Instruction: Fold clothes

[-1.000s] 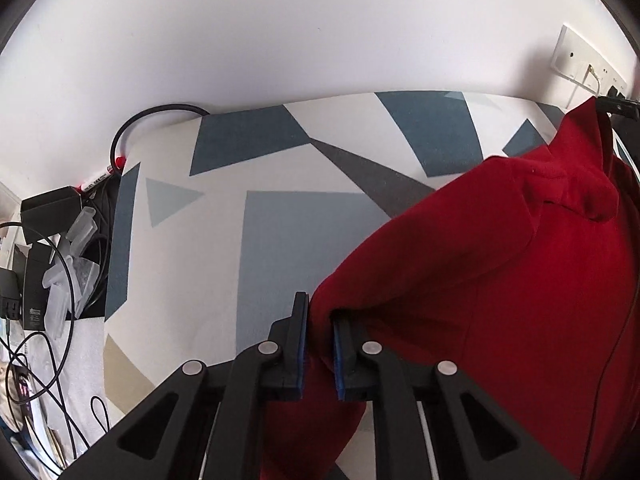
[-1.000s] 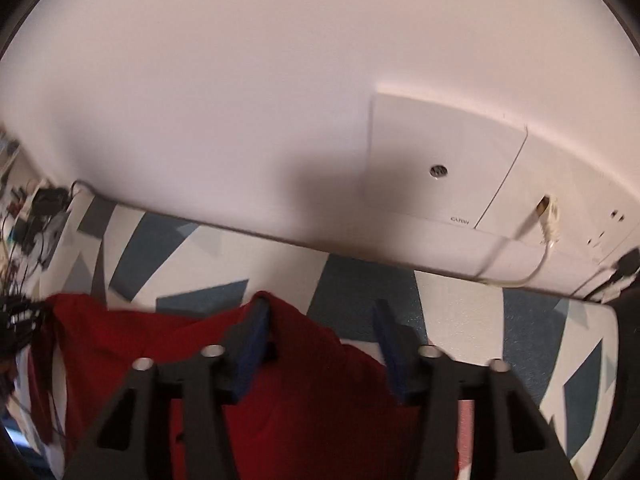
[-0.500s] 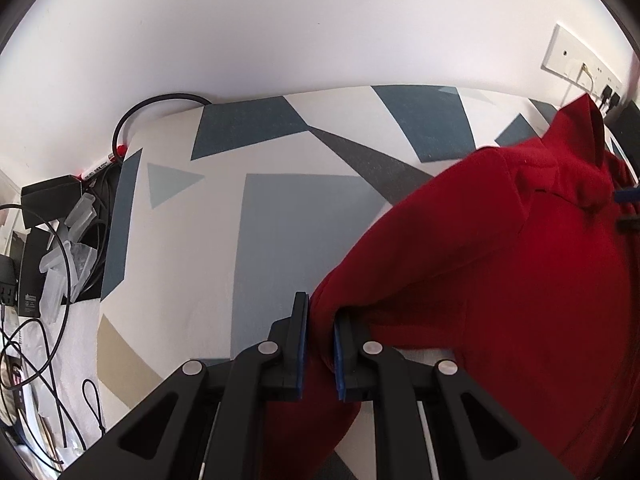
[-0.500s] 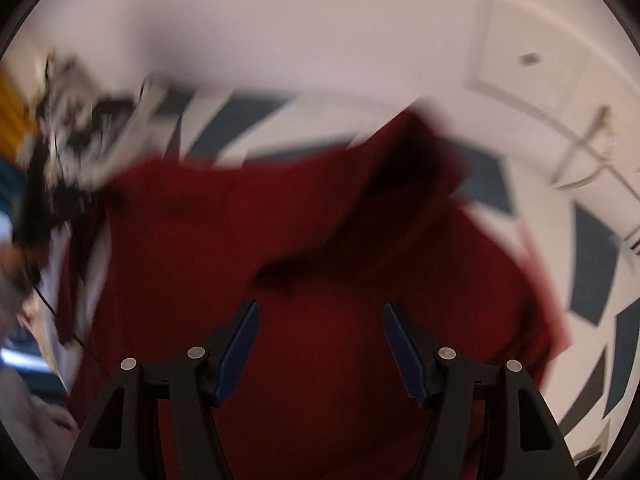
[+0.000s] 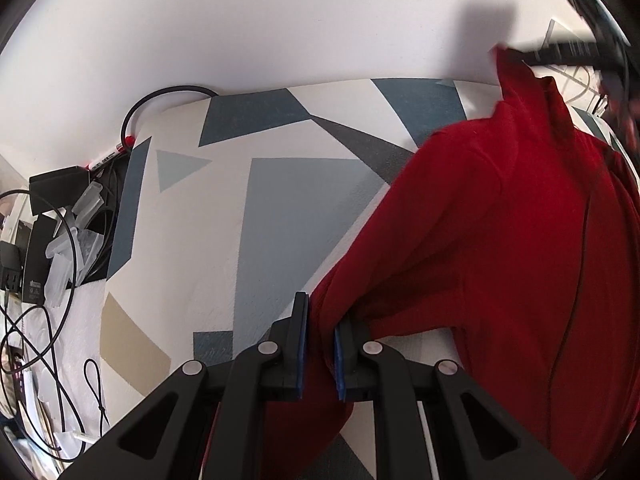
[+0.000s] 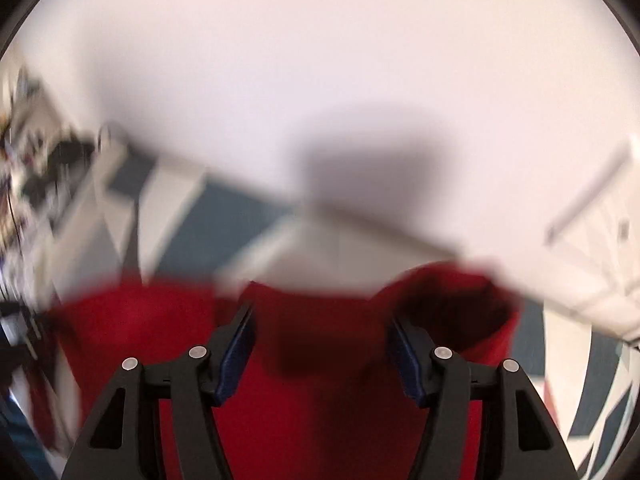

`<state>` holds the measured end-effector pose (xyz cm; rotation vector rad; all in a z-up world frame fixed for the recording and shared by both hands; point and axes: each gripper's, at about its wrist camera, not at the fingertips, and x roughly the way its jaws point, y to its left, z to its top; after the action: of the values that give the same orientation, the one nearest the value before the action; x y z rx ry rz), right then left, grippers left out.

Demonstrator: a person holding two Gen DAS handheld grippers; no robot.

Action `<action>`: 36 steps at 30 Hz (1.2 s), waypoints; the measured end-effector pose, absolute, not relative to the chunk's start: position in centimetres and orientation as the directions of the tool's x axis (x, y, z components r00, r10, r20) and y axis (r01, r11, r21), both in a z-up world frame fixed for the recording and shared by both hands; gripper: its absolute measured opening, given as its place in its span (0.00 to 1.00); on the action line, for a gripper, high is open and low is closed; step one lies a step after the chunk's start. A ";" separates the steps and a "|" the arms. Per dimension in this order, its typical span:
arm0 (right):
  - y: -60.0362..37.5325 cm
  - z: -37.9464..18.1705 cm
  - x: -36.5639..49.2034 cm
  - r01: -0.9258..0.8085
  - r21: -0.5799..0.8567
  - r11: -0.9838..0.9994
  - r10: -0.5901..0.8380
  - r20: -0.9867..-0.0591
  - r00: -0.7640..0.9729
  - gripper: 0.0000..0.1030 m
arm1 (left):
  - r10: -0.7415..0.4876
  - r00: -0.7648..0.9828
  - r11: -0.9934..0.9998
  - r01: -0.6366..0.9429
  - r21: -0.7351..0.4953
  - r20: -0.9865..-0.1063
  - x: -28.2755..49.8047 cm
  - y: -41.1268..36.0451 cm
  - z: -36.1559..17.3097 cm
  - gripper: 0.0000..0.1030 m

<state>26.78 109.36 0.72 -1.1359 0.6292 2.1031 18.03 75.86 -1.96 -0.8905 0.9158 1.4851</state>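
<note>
My left gripper (image 5: 319,350) pinches a fold of the red garment (image 5: 500,248) spread over the geometric-patterned cloth (image 5: 256,208); my right gripper (image 6: 322,354) hangs released above it, view blurred.

Right wrist view is basically all motion smear

Red garment (image 6: 320,420) runs off the bottom edge; clutter (image 6: 36,168) at left unreadable; the dark streak (image 5: 568,50) upper right of left view too blurred.

Left hand-held gripper (image 5: 319,344) pinches red garment (image 5: 500,240).
</note>
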 end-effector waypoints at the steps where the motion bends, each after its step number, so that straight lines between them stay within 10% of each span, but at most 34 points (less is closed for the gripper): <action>1: 110.2 1.8 26.6 -0.744 0.128 -0.656 0.327 -0.840 -0.433 0.60 | 0.409 -0.093 -0.079 -0.995 0.066 -0.908 18.0 75.8 -1.9 0.12; 8: 108.6 3.4 28.7 -0.715 0.116 -0.690 0.318 -0.838 -0.444 0.61 | 0.410 -0.089 -0.092 -0.994 0.055 -0.908 17.7 75.6 -1.7 0.16; 11: 107.4 2.9 32.6 -0.737 0.154 -0.658 0.307 -0.839 -0.449 0.61 | 0.393 -0.111 -0.109 -0.991 0.074 -0.913 17.3 75.6 -1.4 0.43; 15: 104.8 3.3 39.7 -0.796 0.226 -0.561 0.329 -0.822 -0.465 0.78 | 0.426 -0.089 -0.118 -0.992 0.042 -0.900 16.8 75.1 0.4 0.52; 25: 90.1 5.5 54.8 -0.935 0.187 -0.303 0.454 -0.834 -0.314 0.78 | 0.511 0.103 0.069 -0.994 -0.079 -0.853 22.0 72.6 5.2 0.84; 36: 74.6 -1.9 58.2 -0.969 0.081 -0.233 0.319 -0.935 -0.155 0.78 | 0.327 0.224 0.286 -0.949 -0.130 -0.918 35.7 67.7 -1.0 0.84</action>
<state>58.15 74.58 -1.87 -1.0402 0.9228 1.5995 35.72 67.73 -1.03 -0.8409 0.9286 1.0411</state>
